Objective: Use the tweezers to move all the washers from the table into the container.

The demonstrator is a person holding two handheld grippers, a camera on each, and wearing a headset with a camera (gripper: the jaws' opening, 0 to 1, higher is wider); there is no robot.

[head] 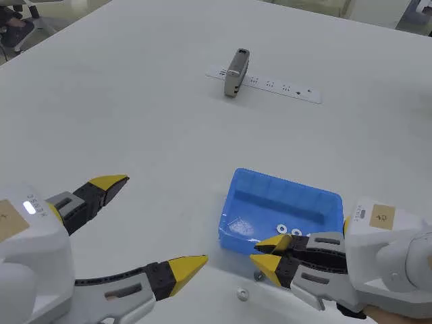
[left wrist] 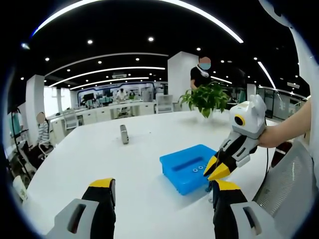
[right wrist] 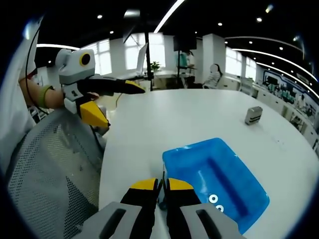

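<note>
A blue container (head: pixel 307 196) sits on the white table (head: pixel 135 101) and holds two washers (head: pixel 289 230) near its front wall. One more washer (head: pixel 241 293) lies on the table just in front of it. My right gripper (head: pixel 268 253) hovers over the container's near left corner, shut on thin dark tweezers (right wrist: pixel 162 191) whose tip points down at the table. The washers (right wrist: pixel 216 200) also show inside the container (right wrist: pixel 199 159). My left gripper (head: pixel 148 223) stands wide open to the left, with nothing between its fingers.
A white power strip (head: pixel 287 88) with a grey adapter (head: pixel 236 71) plugged into it lies at the far side of the table. A mesh chair (right wrist: pixel 45 169) stands by the near edge. People and a potted plant (left wrist: pixel 207 97) are in the background.
</note>
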